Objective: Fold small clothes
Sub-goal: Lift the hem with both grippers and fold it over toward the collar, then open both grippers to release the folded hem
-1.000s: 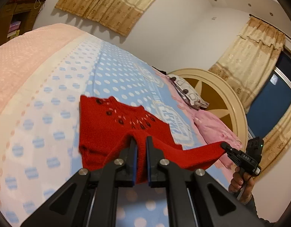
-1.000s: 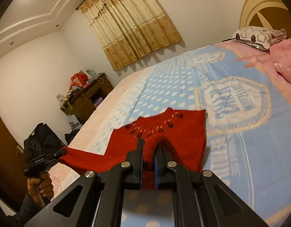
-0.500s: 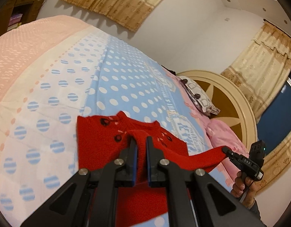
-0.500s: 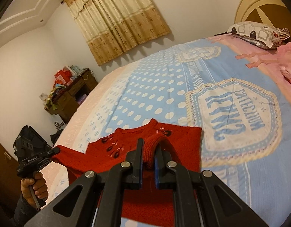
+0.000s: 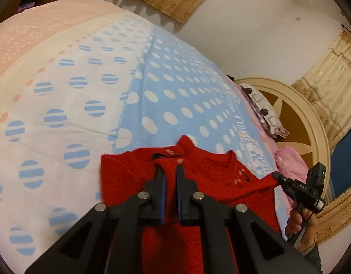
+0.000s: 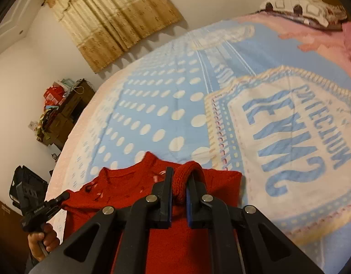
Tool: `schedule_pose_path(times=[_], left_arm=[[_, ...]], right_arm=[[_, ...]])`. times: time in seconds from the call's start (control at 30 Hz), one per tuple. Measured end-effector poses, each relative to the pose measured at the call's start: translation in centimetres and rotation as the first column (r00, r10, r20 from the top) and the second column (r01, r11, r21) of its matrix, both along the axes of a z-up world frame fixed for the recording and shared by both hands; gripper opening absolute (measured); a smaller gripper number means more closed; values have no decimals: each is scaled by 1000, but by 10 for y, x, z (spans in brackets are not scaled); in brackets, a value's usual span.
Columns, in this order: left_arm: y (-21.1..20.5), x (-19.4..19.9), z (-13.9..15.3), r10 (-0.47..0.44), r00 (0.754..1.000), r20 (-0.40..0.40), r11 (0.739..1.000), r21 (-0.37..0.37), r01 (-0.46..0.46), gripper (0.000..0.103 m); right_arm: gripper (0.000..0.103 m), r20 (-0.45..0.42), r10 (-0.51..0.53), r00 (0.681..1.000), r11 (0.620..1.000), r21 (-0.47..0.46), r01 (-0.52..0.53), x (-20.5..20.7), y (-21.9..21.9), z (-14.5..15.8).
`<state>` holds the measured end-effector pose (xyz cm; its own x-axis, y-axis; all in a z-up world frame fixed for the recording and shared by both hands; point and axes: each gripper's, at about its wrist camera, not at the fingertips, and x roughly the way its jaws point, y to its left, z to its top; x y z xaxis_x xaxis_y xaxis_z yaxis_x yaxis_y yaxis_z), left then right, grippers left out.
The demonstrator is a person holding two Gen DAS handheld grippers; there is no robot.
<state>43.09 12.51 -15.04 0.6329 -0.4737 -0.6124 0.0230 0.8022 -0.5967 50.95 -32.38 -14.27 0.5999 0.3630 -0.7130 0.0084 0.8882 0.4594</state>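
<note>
**Red sweater held at two points over the bed**

A red knitted sweater (image 5: pixel 134 182) is seen spread partly over a bedspread (image 5: pixel 175 96) patterned with white dots on blue and striped blue dots on white. The far part of the garment, with small dark and pale motifs near its upper edge, lies on the cover, while the near part is drawn toward the cameras.

In the left wrist view, a raised fold of the red knit is pinched between the fingers of the left gripper (image 5: pixel 170 171); the jaws are nearly pressed together with only the cloth between them. The fabric runs beneath and on both sides of the fingers, filling the lower middle of the picture. To the right, a corner of the garment is stretched out to the tips of the right gripper (image 5: pixel 278 177), which is carried by a hand (image 5: pixel 301 219).

In the right wrist view, a thick ribbed edge of the knit is looped over and clamped between the narrowly set fingers of the right gripper (image 6: pixel 180 178). The red cloth extends below and to the left of them, reaching the left gripper (image 6: pixel 63 196) at the lower left, held by the other hand (image 6: pixel 41 239).

A pillow (image 5: pixel 264 111) and a rounded headboard (image 5: pixel 312 123) are visible beyond the bedspread, and curtains (image 6: pixel 111 18) hang on the wall.
</note>
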Motion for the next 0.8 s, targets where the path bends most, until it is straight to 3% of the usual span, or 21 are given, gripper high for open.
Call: schedule_pose_path(times=[0.13, 0.17, 0.2, 0.23, 0.27, 0.4, 0.57, 0.7, 0.77, 0.8], left_arm=[[3, 3, -9, 26, 999, -19, 1000, -5, -26, 10], [5, 3, -10, 33, 999, -21, 999, -19, -33, 10], [8, 2, -9, 43, 999, -20, 999, -27, -44, 14], [11, -2, -7, 64, 998, -15, 998, -25, -64, 16], [15, -9, -3, 95, 995, 3, 995, -13, -95, 22], [28, -30, 12, 179, 981, 72, 983, 34, -182, 41], [6, -51, 21, 115, 988, 98, 970, 205, -133, 47], [-17, -54, 21, 49, 995, 86, 933, 351, -76, 49], [-29, -48, 20, 37, 997, 69, 889, 454, -64, 51], [-34, -43, 18, 24, 999, 48, 868, 494, -45, 59]], right_arm=[[9, -19, -11, 1000, 1000, 12, 11, 16, 1, -16], [17, -22, -8, 1000, 1000, 11, 9, 18, 3, -18], [28, -17, -8, 1000, 1000, 9, 8, 17, 5, -17], [65, -4, -9, 1000, 1000, 4, 9, 16, 4, -15], [86, 20, -10, 1000, 1000, 2, 10, 12, 4, -11], [86, 121, -7, 993, 999, -39, 12, -4, 4, 11], [86, 139, 21, 990, 999, -39, -16, -14, 10, 20], [86, 100, 120, 988, 987, -122, -107, -23, 38, 17], [86, 77, 186, 980, 973, -151, -173, -26, 55, 13], [86, 51, 229, 972, 963, -159, -219, -27, 66, 8]])
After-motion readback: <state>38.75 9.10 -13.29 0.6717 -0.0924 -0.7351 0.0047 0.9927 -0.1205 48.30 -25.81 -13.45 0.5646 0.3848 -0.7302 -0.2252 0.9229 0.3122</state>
